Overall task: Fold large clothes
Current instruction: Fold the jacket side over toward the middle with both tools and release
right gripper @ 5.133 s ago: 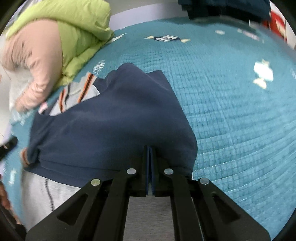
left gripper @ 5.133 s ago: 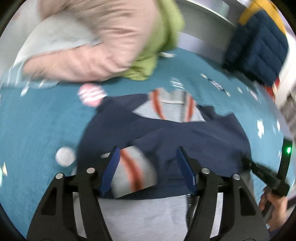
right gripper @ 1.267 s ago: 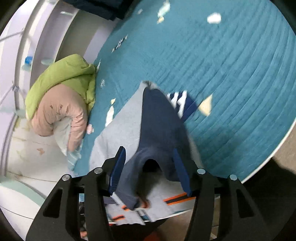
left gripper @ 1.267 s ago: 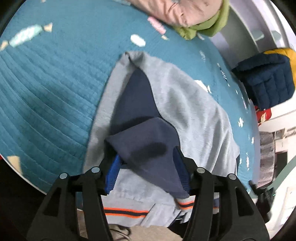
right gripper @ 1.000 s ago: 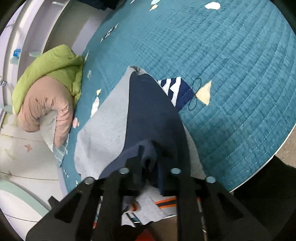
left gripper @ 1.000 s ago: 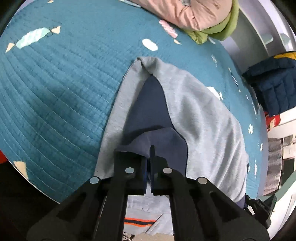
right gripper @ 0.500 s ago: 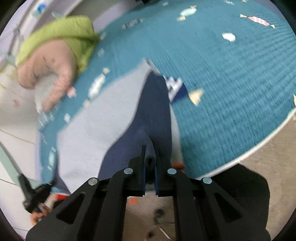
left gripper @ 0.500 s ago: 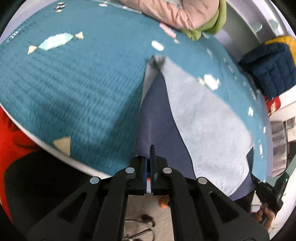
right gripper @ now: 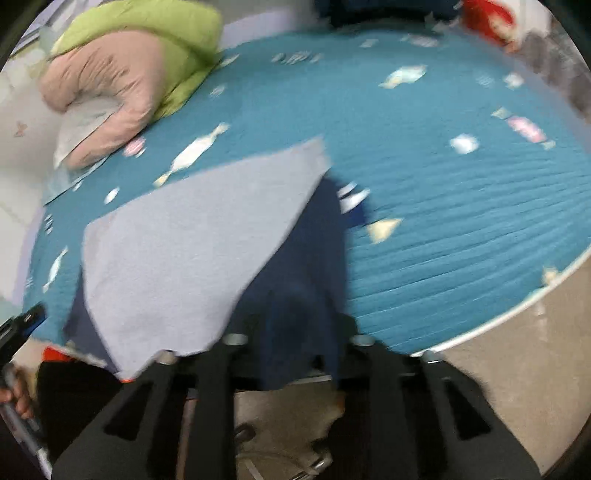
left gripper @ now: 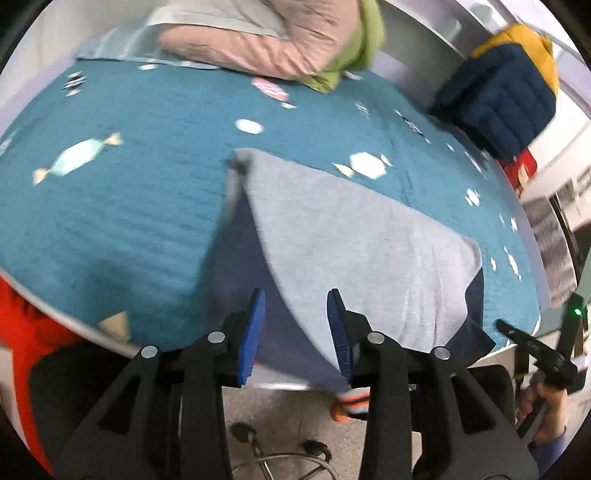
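Note:
A grey sweatshirt (left gripper: 362, 236) with navy sleeves lies flat on the teal bedspread (left gripper: 110, 206), its lower part hanging over the near bed edge. My left gripper (left gripper: 295, 325) is open, its blue pads either side of the left navy sleeve (left gripper: 236, 266), not gripping it. In the right wrist view the grey body (right gripper: 192, 251) spreads left and the right navy sleeve (right gripper: 310, 273) drapes over my right gripper (right gripper: 295, 343). The image is blurred; its fingers look spread apart, tips hidden under the cloth.
A pink and green duvet roll (left gripper: 288, 33) lies at the far side of the bed. A navy and yellow jacket (left gripper: 506, 88) sits at the far right. A chair base (left gripper: 280, 458) stands on the floor below the bed edge.
Both grippers were shut on the navy sleeves and pulled back toward the bed edge. Now the left has opened and released its sleeve; the right looks opened too, cloth draped over it.

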Available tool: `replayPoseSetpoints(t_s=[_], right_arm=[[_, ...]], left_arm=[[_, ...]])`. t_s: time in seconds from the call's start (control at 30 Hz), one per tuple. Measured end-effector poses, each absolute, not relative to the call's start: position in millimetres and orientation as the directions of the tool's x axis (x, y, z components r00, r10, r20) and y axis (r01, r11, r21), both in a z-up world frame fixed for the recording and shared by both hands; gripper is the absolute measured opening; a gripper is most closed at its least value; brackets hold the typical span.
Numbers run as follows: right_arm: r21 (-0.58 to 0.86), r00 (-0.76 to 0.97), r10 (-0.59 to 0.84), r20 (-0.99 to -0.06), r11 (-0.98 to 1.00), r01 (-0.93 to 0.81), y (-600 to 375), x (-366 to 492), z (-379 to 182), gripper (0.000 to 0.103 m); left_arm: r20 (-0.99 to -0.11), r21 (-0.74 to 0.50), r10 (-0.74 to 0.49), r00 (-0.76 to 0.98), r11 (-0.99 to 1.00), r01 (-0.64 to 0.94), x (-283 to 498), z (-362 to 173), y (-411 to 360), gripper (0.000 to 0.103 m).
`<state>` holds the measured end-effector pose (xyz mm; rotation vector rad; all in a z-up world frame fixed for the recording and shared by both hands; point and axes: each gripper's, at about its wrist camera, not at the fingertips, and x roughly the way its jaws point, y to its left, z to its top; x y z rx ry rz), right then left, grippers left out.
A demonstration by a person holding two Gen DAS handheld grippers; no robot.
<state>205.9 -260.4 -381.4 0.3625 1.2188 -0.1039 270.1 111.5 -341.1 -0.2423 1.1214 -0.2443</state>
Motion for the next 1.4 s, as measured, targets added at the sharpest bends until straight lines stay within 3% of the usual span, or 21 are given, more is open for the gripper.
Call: replayPoseSetpoints(t_s=[0.13, 0.3, 0.4, 0.47, 0.6, 0.77, 0.93, 1.03, 1.27, 1.4], right_arm=[[0.195, 0.196, 0.127, -0.972, 0.902, 0.384, -272.8, 211.6, -448.1, 0.000], [0.204, 0.195, 0.133, -0.972, 0.890, 0.408, -274.6, 213.1, -437.7, 0.000], [0.210, 0.289, 0.115, -0.950, 0.923, 0.323, -254.2, 222.2, -402.9, 0.003], [0.249, 0.347, 0.151, -0.926, 0.933, 0.259, -236.2, 237.5, -385.6, 0.005], [0.324, 0.410, 0.245, -0.879, 0.936, 0.135, -193.1, 293.8, -370.5, 0.005], [0.417, 0.349, 0.352, -0.869, 0.899, 0.133, -162.4, 360.9, -391.9, 0.003], [0.358, 0.217, 0.311, -0.925, 0.905, 0.228, -160.6, 390.6, -444.4, 0.001], [0.408, 0.213, 0.359, -0.908, 0.872, 0.270, -168.0, 395.6, -463.2, 0.000], [0.469, 0.205, 0.427, -0.880, 0.848, 0.247, -173.3, 319.2, -434.3, 0.000], [0.465, 0.197, 0.425, -0.883, 0.846, 0.260, -168.7, 279.6, -468.7, 0.000]], left_arm=[[-0.940, -0.243, -0.243, 0.241, 0.970, 0.028, 289.4, -399.3, 93.5, 0.036], [-0.934, -0.258, -0.260, 0.244, 0.965, 0.041, 285.6, -414.6, 95.4, 0.040], [-0.909, -0.328, -0.319, 0.269, 0.945, 0.013, 286.7, -404.8, 108.1, 0.048], [-0.895, -0.331, -0.311, 0.319, 0.944, -0.009, 286.2, -395.1, 117.5, 0.066], [-0.872, -0.362, -0.315, 0.375, 0.930, -0.059, 286.8, -384.0, 138.5, 0.073], [-0.896, -0.340, -0.274, 0.350, 0.930, -0.142, 293.0, -397.1, 160.1, 0.073], [-0.904, -0.368, -0.303, 0.301, 0.910, -0.192, 285.0, -421.5, 168.4, 0.073], [-0.908, -0.362, -0.303, 0.291, 0.915, -0.178, 284.2, -425.5, 166.0, 0.074], [-0.903, -0.372, -0.315, 0.292, 0.914, -0.163, 287.3, -428.0, 155.0, 0.077], [-0.905, -0.364, -0.312, 0.288, 0.919, -0.149, 285.5, -431.7, 153.5, 0.077]])
